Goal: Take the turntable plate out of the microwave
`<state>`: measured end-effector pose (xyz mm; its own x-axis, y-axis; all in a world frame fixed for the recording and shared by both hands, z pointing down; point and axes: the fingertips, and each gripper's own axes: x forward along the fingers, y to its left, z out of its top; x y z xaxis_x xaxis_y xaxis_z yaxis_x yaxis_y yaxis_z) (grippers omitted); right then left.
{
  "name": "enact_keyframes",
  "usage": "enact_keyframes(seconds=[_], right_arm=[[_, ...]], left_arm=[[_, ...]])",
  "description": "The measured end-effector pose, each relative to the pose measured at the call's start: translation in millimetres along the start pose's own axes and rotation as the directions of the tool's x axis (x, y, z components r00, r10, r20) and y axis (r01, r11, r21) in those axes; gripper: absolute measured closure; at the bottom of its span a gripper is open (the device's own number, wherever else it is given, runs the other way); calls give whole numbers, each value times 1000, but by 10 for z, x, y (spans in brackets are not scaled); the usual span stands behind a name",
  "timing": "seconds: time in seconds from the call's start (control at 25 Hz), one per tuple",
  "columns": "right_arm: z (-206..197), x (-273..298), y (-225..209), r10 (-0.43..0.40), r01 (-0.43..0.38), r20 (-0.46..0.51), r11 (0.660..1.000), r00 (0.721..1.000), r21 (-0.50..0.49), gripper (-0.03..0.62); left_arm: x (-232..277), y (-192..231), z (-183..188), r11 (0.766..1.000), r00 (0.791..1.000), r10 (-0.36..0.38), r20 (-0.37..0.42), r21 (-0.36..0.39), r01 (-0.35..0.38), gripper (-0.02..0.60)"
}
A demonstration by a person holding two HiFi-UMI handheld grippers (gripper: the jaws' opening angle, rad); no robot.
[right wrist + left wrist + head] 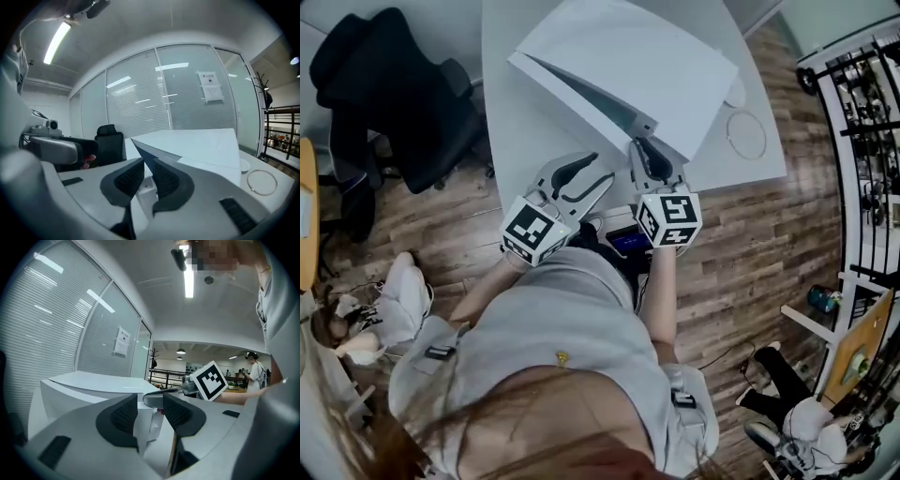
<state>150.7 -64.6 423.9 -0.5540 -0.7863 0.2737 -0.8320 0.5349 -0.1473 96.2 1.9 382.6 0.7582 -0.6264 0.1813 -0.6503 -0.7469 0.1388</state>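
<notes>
A white microwave (628,66) sits on the white surface (525,122) at upper centre of the head view, its dark front facing lower left. The turntable plate cannot be made out. A thin ring (727,134) lies on the surface to the microwave's right, near a pale disc (736,94) showing past its edge. The left gripper (598,172) is at frame centre before the microwave's front, its fingers well apart and holding nothing. The right gripper (649,150), just beside it, points at the microwave's near corner. Its fingers leave only a narrow gap in line with the front edge, and they grip nothing.
</notes>
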Motion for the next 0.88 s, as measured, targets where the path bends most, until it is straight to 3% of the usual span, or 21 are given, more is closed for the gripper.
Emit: enact_keyframes(seconds=[0.2,0.44,0.68,0.88], right_arm=[[-29,-27,112,53,-53,2,998,999,40,539],[-99,-98,396,122,-120,-35,992,992,36,542],[-164,-110,859,259,-257,-87,966,962,26,543],[-180,6,1289,348,-350,-108,937,931,-1,543]], left_arm=[[-59,81,103,1000,1000,5,27,-15,-4,413],[-132,58,206,997,998,-49,48,-59,52,413],[-260,135,169,991,995,-94,28,-95,96,413],[-515,331,159,988,996,-85,33,-127,88,413]])
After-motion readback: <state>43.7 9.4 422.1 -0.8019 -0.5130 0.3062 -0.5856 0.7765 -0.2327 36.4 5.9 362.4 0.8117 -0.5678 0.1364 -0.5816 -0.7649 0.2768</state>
